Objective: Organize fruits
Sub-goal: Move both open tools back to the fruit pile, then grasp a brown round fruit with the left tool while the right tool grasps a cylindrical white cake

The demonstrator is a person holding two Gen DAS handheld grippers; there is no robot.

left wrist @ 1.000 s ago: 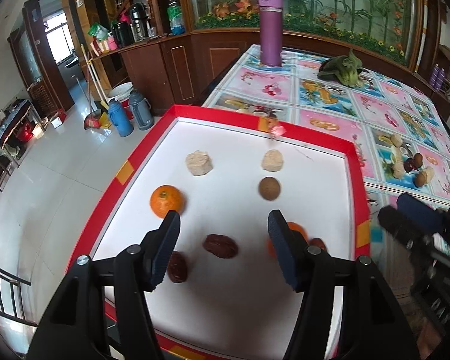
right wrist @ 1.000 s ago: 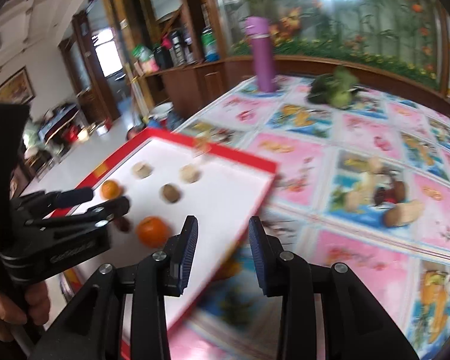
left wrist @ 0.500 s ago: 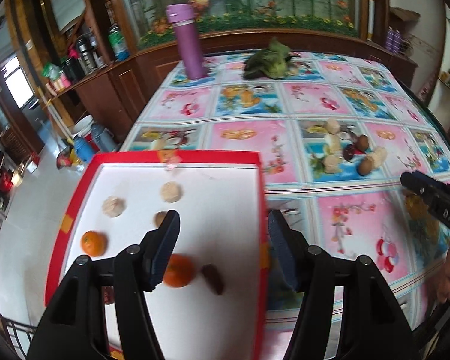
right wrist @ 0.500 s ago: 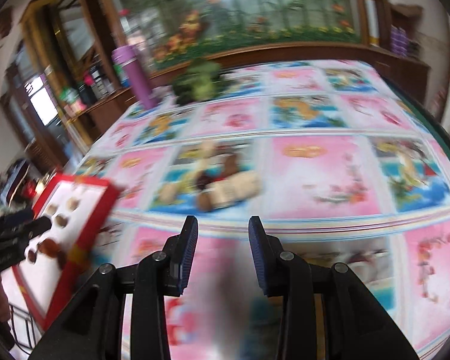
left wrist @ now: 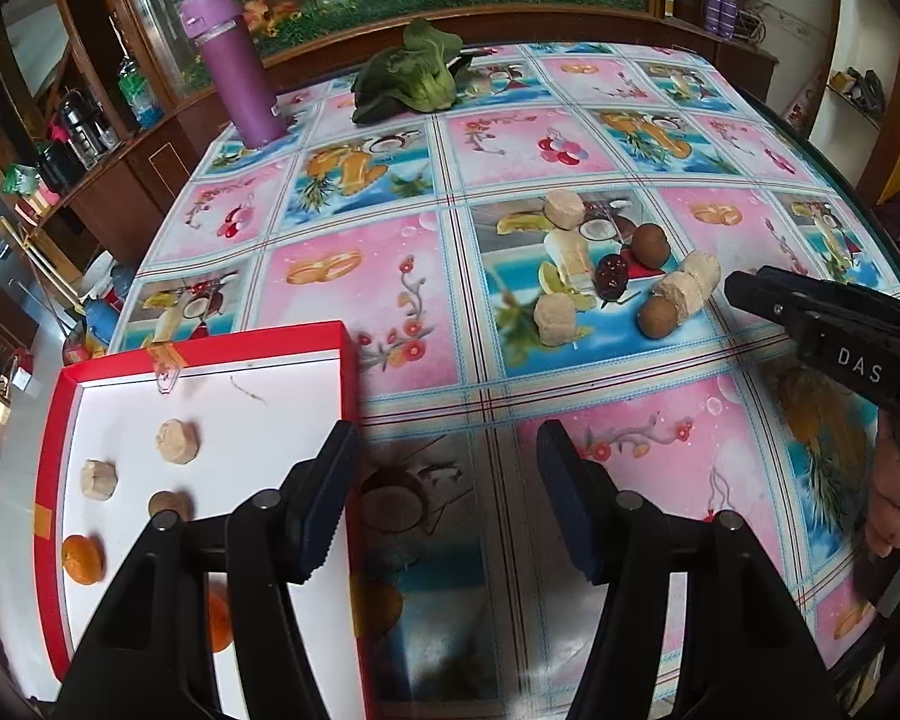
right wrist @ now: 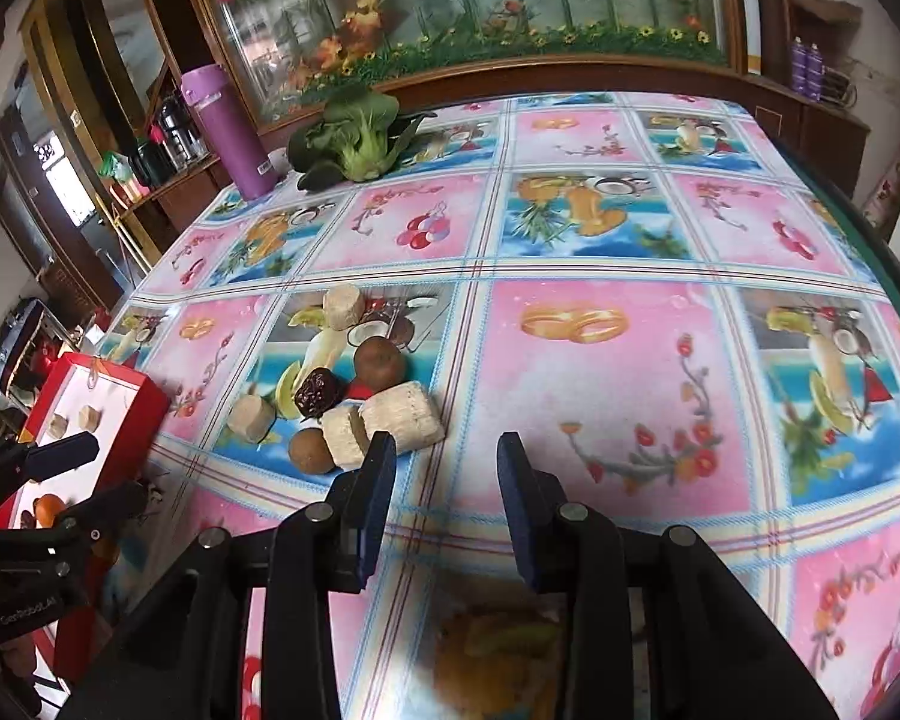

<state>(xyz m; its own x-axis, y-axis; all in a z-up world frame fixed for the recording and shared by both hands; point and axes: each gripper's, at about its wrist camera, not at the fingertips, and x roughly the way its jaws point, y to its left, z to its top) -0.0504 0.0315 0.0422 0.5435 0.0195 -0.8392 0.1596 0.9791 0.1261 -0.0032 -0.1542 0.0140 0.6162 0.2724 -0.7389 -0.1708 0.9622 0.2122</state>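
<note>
Closest in, the left gripper (left wrist: pixel 444 498) hangs over the patterned surface (left wrist: pixel 570 138) with its jaws spread wide and nothing between them, its left finger sitting over the right edge of the red-rimmed tray (left wrist: pixel 51 480). The right gripper (right wrist: pixel 447 474) is open too, a moderate gap, empty, poised just short of the fruit pile; in the left wrist view it pokes in from the right with a hand (left wrist: pixel 891 498) on its grip.

On the tray's white floor, nearest first: an orange partly hidden behind the left gripper's finger, then a small orange (left wrist: pixel 82 559) by the left rim, a brown round fruit (left wrist: pixel 168 504), and two pale beige chunks (left wrist: pixel 177 441) beyond it, all lying apart from one another.

Further out, the loose pile sits on the surface to the right of the tray. From the right wrist view, a brown round fruit (right wrist: pixel 311 450) and a pale cylinder (right wrist: pixel 343 437) touch each other at the near edge, with a larger ribbed pale piece (right wrist: pixel 407 415) just beside the right gripper's left finger. Left of those lies another beige chunk (right wrist: pixel 251 417). Behind them a dark wrinkled date (right wrist: pixel 318 391) leans against a second brown fruit (right wrist: pixel 379 363), and one more pale chunk (right wrist: pixel 343 307) stands farthest back.

At the far edge, a leafy green vegetable (right wrist: pixel 354 141) lies on the surface, with a purple bottle (right wrist: pixel 228 129) standing upright to its left.
</note>
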